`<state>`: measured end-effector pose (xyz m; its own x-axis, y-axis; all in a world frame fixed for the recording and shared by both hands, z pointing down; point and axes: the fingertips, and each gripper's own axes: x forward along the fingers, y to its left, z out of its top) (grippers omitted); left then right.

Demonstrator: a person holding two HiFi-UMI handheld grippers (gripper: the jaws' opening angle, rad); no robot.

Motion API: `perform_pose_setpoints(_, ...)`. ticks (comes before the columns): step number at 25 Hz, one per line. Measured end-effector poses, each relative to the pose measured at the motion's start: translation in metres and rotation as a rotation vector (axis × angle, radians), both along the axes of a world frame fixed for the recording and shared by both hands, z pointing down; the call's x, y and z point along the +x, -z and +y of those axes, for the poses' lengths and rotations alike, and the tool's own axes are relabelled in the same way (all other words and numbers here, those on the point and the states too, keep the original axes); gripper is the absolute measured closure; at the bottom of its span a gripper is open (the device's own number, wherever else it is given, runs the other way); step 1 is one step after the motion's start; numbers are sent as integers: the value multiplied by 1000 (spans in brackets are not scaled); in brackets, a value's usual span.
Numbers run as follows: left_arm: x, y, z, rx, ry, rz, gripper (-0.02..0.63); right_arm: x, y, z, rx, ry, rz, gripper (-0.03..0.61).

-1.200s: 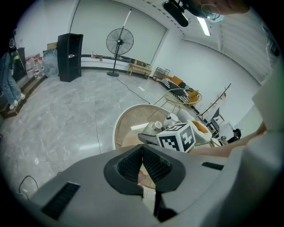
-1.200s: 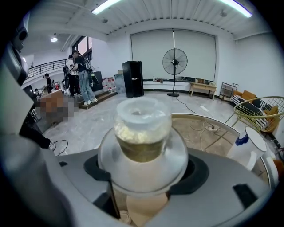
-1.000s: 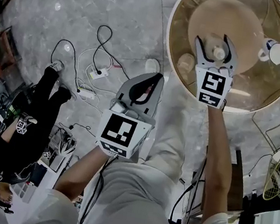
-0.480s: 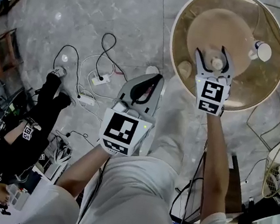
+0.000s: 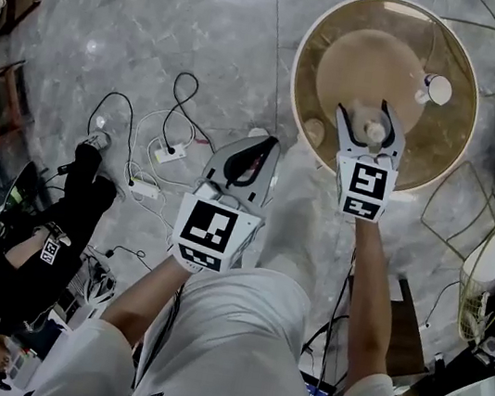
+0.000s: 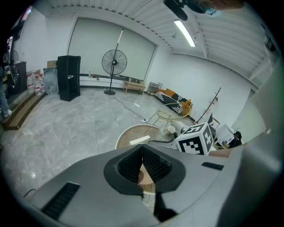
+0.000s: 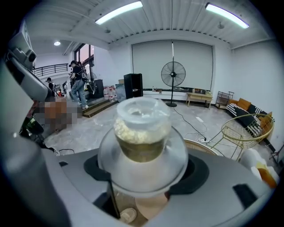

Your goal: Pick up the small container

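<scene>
right gripper [image 5: 364,116]: clamped on the small clear plastic container [image 7: 143,128], jaws against its wide lower part
container: upright and lidded, with pale yellow grains over an olive band. It sits between the right jaws, over the near part of the round amber glass-topped table with a cream rim [image 5: 446,132]. The tabletop shows below it in the right gripper view.
left gripper [image 6: 142,155]: jaws pressed together, nothing in them. It is off the table's near-left edge, over the grey marble floor [image 5: 165,19].
also on table: a small white-topped cup [image 5: 435,87] on the far right, well apart from the container. A small beige round piece [image 5: 313,130] sits at the near-left rim, near the right gripper.
floor: white power strip [image 5: 173,128] and black cables, left of the left gripper
</scene>
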<state>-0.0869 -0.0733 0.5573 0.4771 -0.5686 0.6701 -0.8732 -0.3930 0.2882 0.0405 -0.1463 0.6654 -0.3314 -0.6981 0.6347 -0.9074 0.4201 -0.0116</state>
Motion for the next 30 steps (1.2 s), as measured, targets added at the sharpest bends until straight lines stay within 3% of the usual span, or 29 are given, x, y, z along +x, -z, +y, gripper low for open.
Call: perform_pose_setpoints(30,6,141,21,176,-93,27,594,21,185,53,76,-102,-5,241)
